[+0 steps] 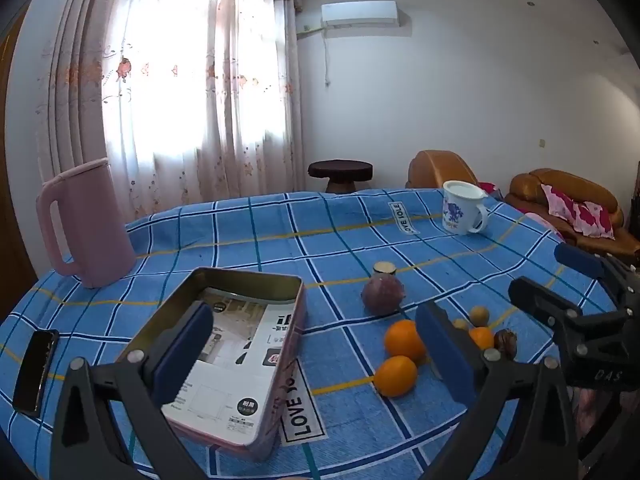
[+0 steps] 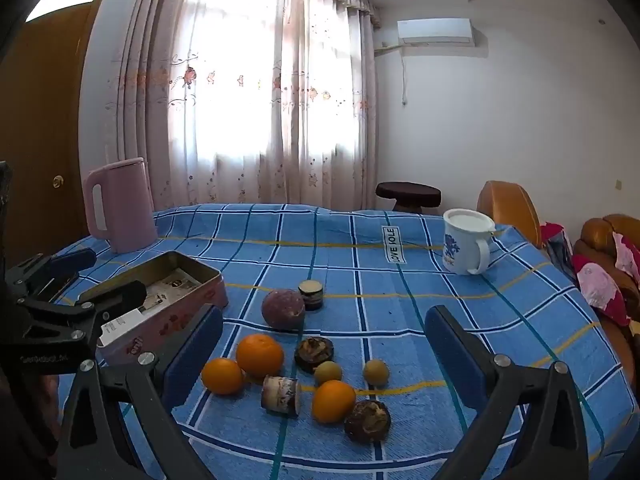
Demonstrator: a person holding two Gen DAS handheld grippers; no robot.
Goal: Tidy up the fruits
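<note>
Several fruits lie on the blue checked tablecloth (image 2: 400,304): three oranges (image 2: 259,354), a round purple fruit (image 2: 283,309), two small tan fruits (image 2: 375,371), two dark brown ones (image 2: 367,420) and two short cut stalk pieces (image 2: 280,395). An open pink tin box (image 1: 224,344) with paper inside sits left of them. My left gripper (image 1: 316,352) is open above the box's right side; it also shows in the right wrist view (image 2: 92,280). My right gripper (image 2: 324,356) is open and empty over the fruit cluster; it also shows in the left wrist view (image 1: 560,280).
A pink kettle (image 1: 86,224) stands at the back left. A white mug (image 1: 464,208) stands at the back right. A black phone (image 1: 36,372) lies near the left table edge. A stool (image 1: 340,172) and brown sofas (image 1: 568,204) are beyond the table.
</note>
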